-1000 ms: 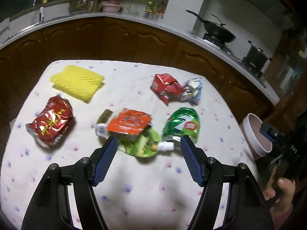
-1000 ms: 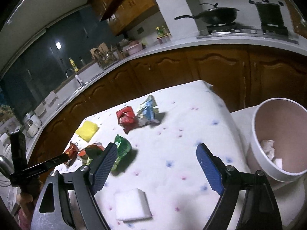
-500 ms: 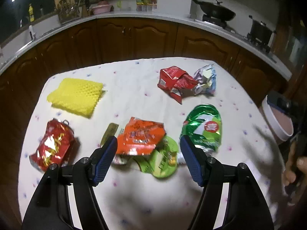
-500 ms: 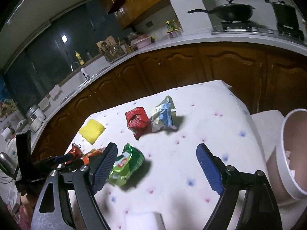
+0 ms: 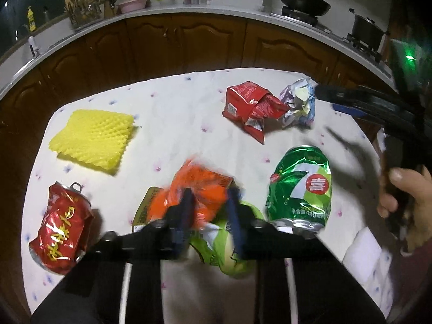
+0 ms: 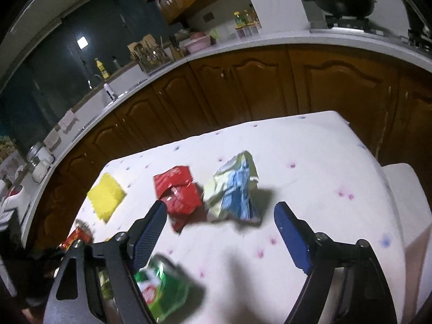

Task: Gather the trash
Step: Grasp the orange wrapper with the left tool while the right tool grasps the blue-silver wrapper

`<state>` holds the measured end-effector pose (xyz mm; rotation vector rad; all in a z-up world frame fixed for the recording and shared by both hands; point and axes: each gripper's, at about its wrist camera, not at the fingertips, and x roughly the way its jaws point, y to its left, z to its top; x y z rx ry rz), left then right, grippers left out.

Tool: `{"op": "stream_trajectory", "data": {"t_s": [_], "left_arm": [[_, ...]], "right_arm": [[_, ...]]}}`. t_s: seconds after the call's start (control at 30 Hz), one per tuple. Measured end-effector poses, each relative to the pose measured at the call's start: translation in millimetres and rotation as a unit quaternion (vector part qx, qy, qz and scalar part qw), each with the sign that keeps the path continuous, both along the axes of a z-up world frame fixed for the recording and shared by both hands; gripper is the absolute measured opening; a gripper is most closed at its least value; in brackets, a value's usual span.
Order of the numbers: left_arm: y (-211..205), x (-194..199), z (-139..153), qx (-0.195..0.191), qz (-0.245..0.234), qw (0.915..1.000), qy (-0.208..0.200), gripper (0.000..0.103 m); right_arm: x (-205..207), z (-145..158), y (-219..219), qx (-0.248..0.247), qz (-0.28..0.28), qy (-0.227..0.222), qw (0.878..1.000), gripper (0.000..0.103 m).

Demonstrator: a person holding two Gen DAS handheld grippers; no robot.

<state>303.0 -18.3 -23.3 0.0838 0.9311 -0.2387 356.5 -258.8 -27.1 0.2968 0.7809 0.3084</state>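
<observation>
Left gripper [image 5: 209, 201] closing on crumpled orange foil wrapper [image 5: 198, 189].
We see right gripper [image 6: 220, 232] wide but narrowing, holding nothing, over the counter [image 6: 310, 162].

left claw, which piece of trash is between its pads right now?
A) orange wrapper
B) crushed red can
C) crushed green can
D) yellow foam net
A: in the left wrist view the left claw is closing with the orange wrapper bunched between its blue pads, while the crushed green can, yellow foam net and crushed red can lie apart on the tablecloth.
</observation>
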Motion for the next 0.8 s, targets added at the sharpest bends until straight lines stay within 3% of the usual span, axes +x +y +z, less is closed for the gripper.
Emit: {"op": "stream_trajectory", "data": {"t_s": [0.07, 0.13, 0.33, 0.8], "left_arm": [[1.6, 3.3, -2.9, -0.011, -0.005, 0.9999, 0.008, 0.01], [1.6, 4.7, -4.9, -0.011, -0.004, 0.9999, 0.009, 0.007], [4.3, -0.5, 0.8, -0.022, -0.004, 0.9997, -0.009, 0.003], [1.8, -32.0, 48.6, -0.098, -0.005, 0.9936, -0.055, 0.003]], "right_arm": [[13.9, -7.9, 1.9, 0.0, 0.001, 0.012, 1.0, 0.068], [24.9, -17.9, 3.6, -0.004, 0.002, 0.029, 1.0, 0.036], [10.2, -15.2, 0.6, -0.006, 0.003, 0.015, 1.0, 0.025], [-77.0, 25.2, -40.1, 0.035, -0.016, -0.031, 0.999, 0.024]]}}
